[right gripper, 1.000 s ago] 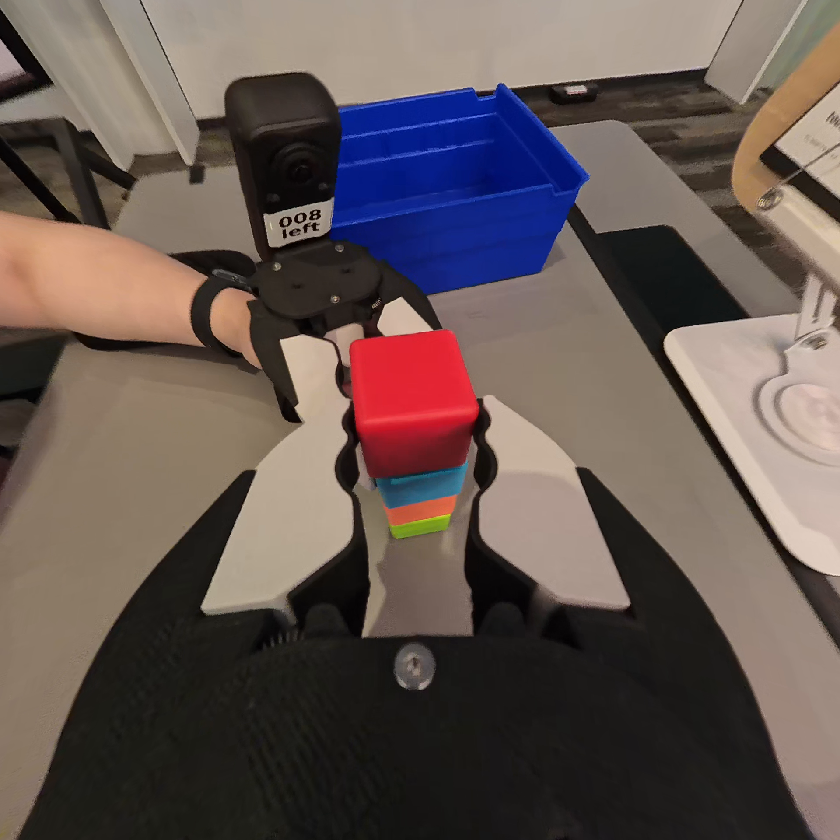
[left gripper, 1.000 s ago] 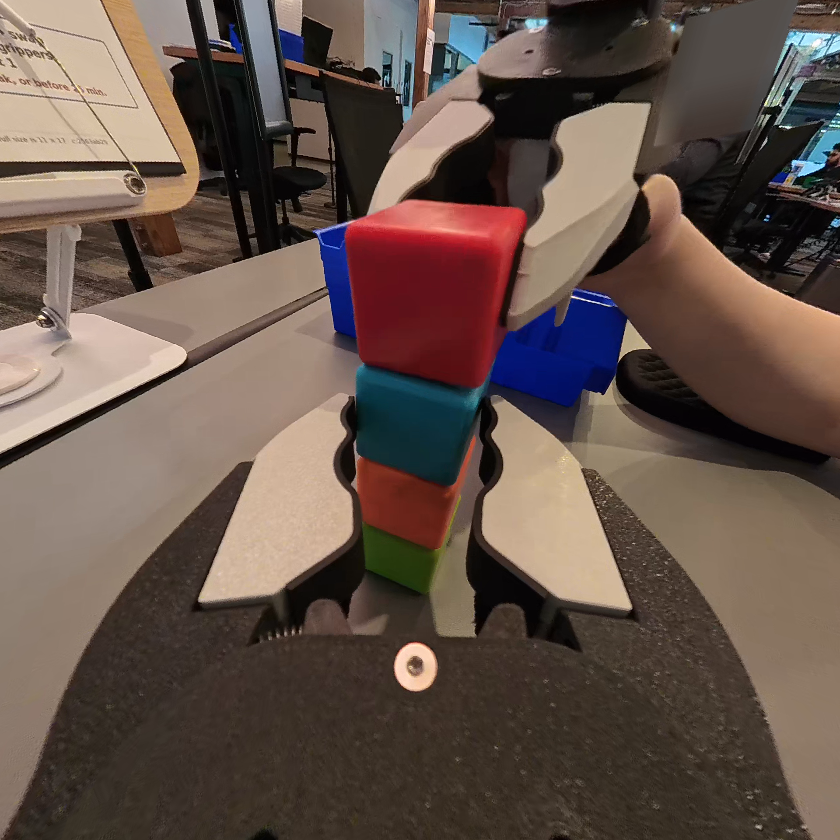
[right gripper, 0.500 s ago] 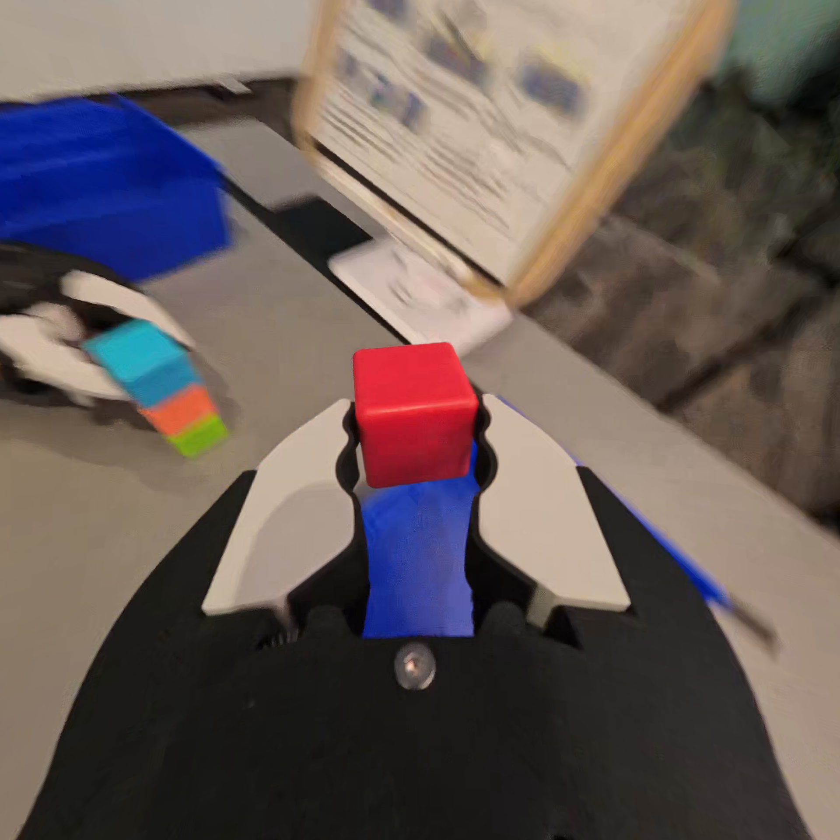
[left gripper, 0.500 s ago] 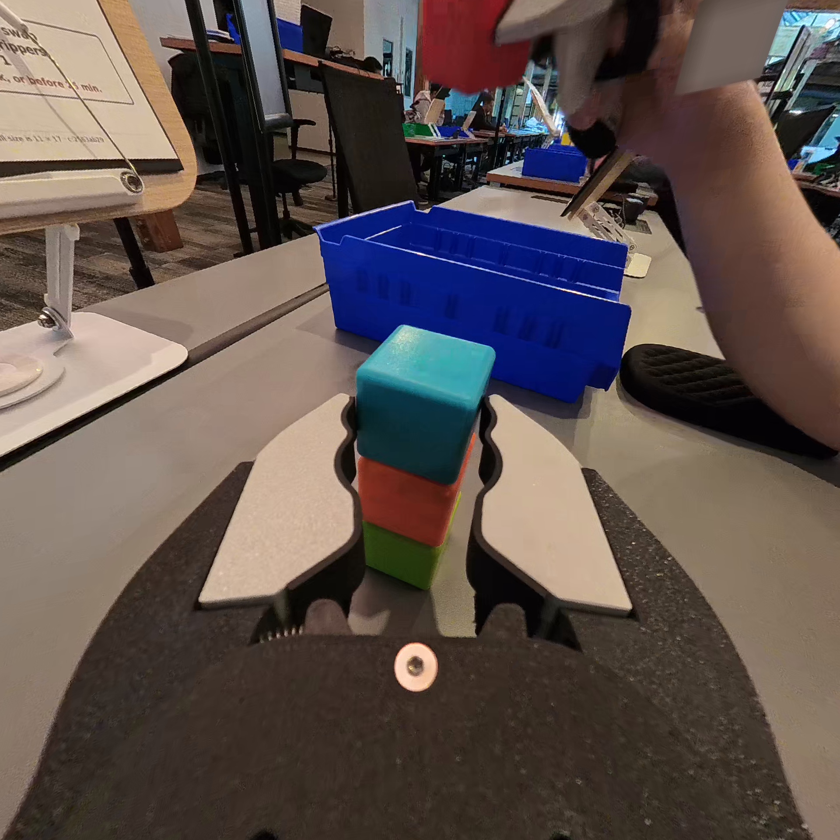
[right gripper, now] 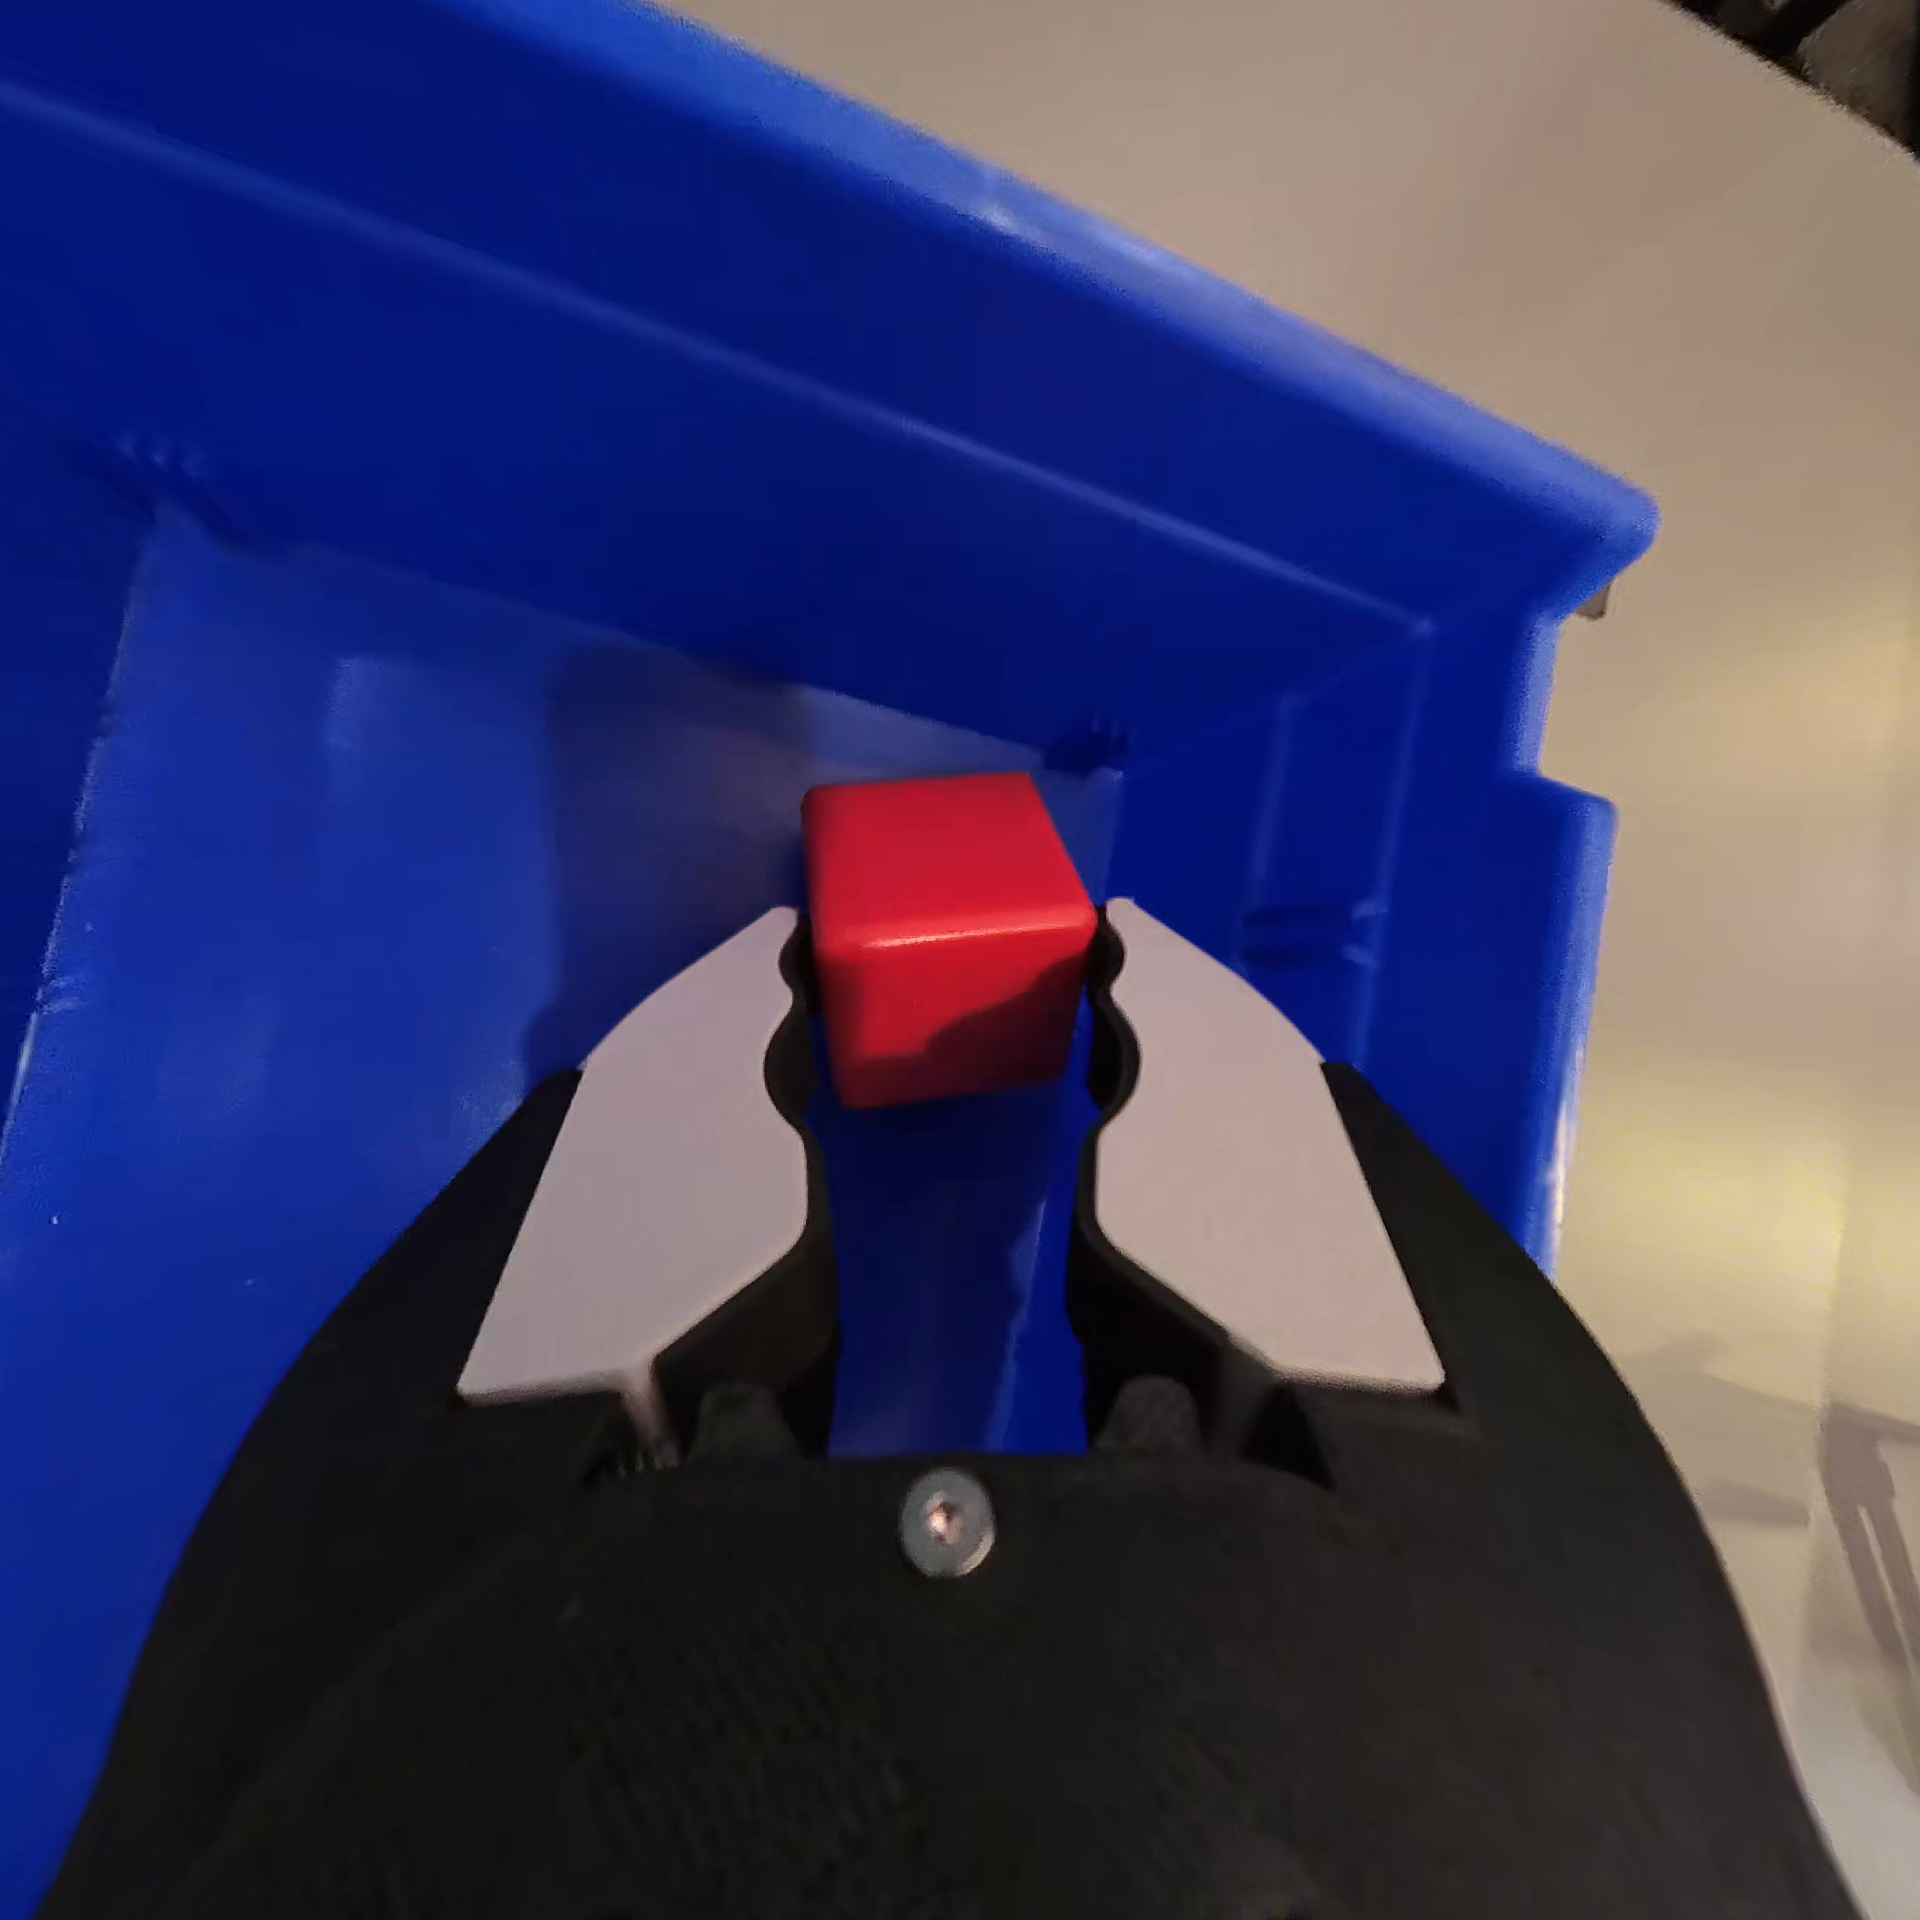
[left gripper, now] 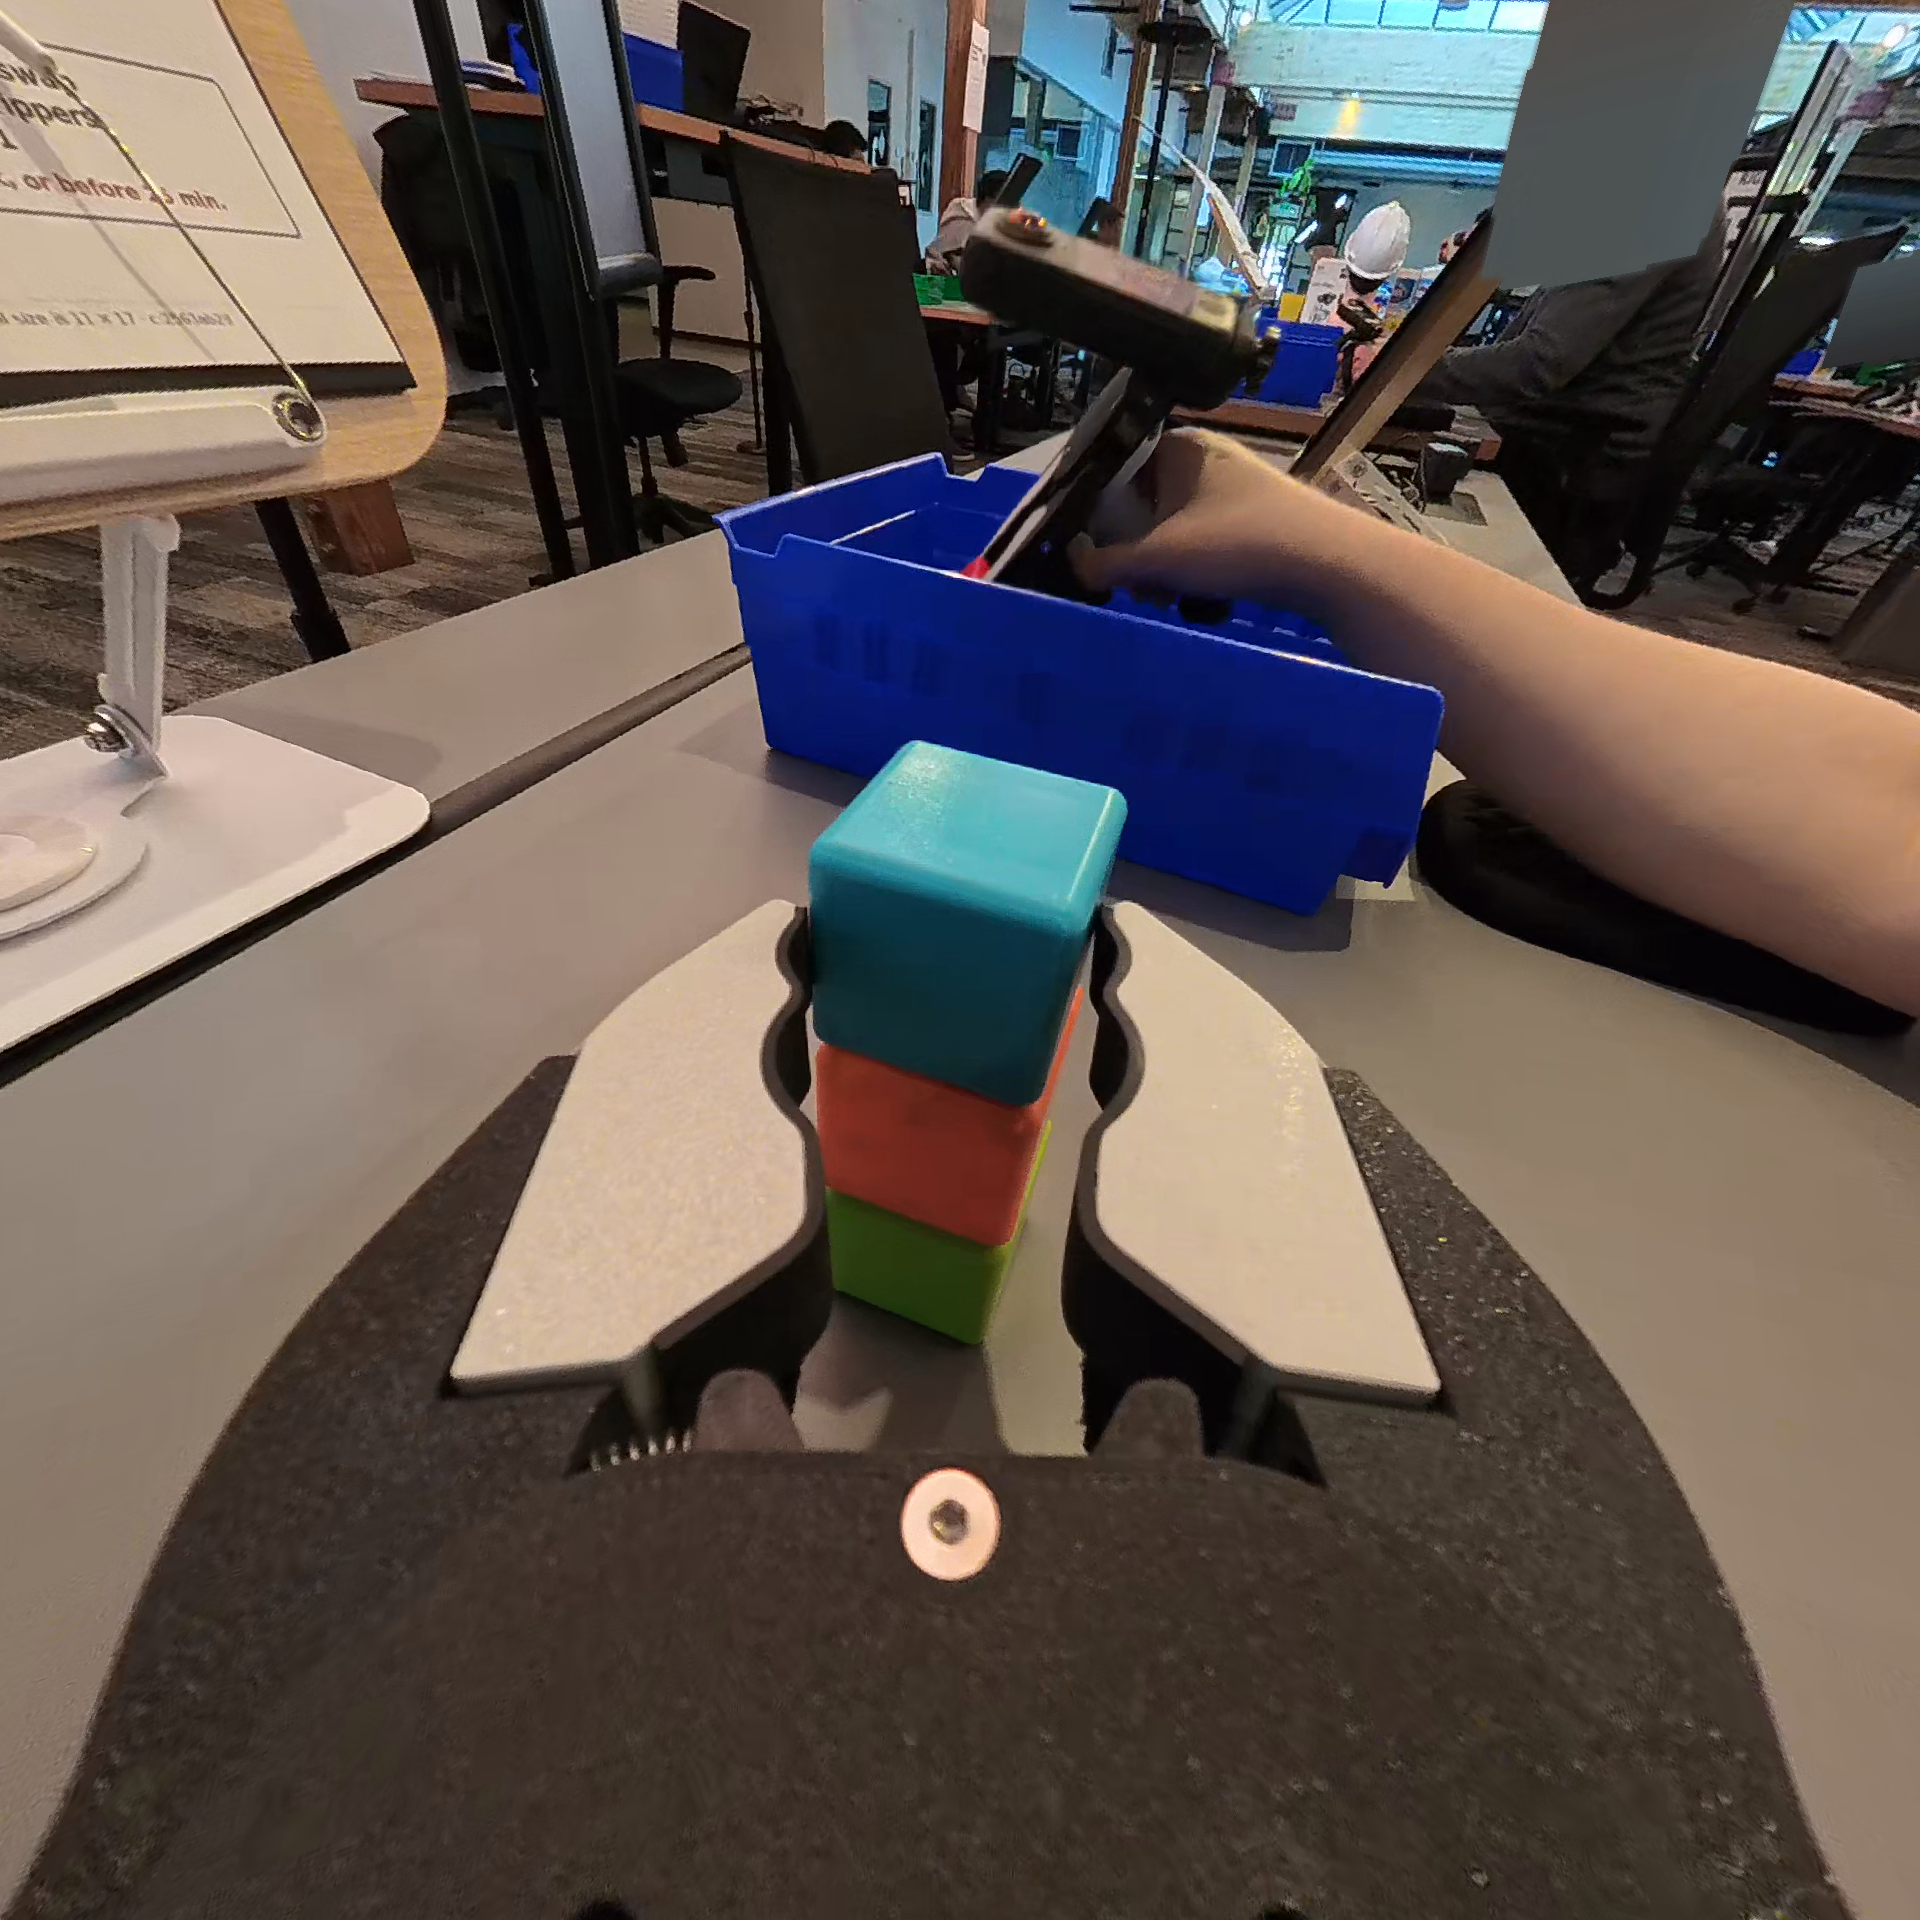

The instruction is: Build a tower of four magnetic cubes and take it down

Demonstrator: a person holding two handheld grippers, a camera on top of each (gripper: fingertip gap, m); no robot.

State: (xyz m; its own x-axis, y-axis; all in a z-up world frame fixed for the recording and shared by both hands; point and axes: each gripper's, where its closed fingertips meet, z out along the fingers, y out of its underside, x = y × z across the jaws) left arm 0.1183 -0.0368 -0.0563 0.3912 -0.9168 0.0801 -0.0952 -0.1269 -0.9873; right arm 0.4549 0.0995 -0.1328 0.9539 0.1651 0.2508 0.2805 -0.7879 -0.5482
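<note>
A tower of three cubes stands on the grey table (left gripper: 416, 1039): teal (left gripper: 956, 914) on top, orange (left gripper: 925, 1143) in the middle, green (left gripper: 914, 1268) at the bottom. My left gripper (left gripper: 948, 935) is closed around the tower, its fingertips against the teal cube's sides. My right gripper (right gripper: 948, 925) is shut on the red cube (right gripper: 935, 966) and holds it low inside the blue bin (right gripper: 727, 416), near a corner. In the left wrist view the right gripper (left gripper: 1049, 520) reaches down into the bin (left gripper: 1039, 707) behind the tower, held by a hand (left gripper: 1226, 520).
A clipboard stand with a white base (left gripper: 208, 831) is at the left. A black wrist rest (left gripper: 1621, 935) lies under the person's forearm (left gripper: 1714, 790) at the right. Office chairs and desks are beyond the table. There is about 35 cm between the tips of the two grippers.
My right gripper lifted the red cube off the tower, swung it away and lowered it into the blue bin. The left gripper and the three remaining cubes have not moved.
</note>
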